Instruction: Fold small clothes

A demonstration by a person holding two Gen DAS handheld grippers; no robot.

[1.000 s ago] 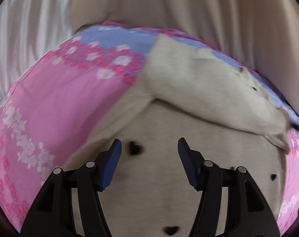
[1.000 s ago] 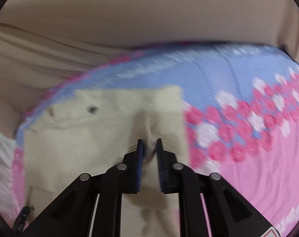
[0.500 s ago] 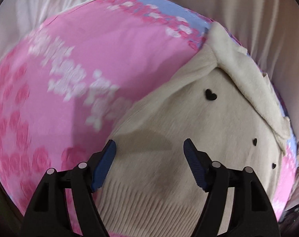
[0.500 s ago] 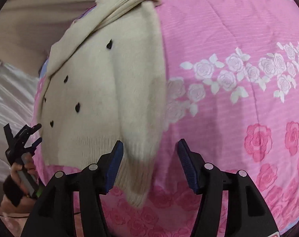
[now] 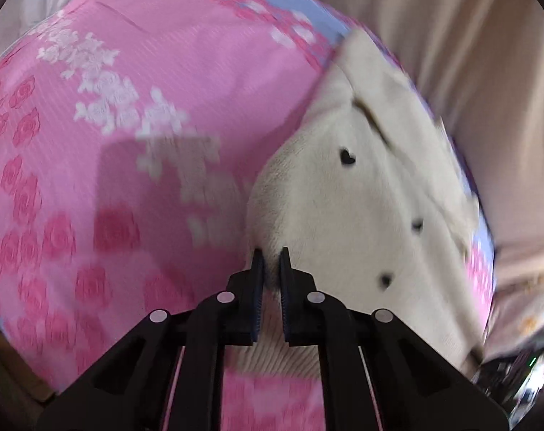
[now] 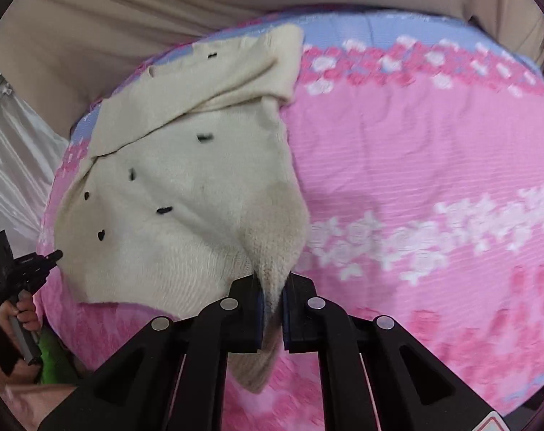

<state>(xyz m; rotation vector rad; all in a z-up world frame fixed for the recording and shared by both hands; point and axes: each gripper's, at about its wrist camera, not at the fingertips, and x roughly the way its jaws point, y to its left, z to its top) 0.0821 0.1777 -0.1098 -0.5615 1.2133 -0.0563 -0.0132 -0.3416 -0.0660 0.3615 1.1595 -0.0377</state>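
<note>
Cream knitted sweater with black hearts (image 6: 185,194) lay on the pink rose-printed bedspread (image 6: 433,165). Left gripper (image 5: 271,256) and right gripper (image 6: 272,287) each pinched a hem corner; lifting both evenly would keep the fold straight.

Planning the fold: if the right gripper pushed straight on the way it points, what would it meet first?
The right gripper, shut on the cream sweater's hem corner, would probably press that bunched knit down onto the pink floral sheet; depth is unclear.

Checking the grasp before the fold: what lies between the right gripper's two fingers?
In the right wrist view, the right gripper is shut on a bunched corner of the cream sweater, near its ribbed hem. Nothing else sits between the pads; the pink floral sheet lies underneath.
</note>
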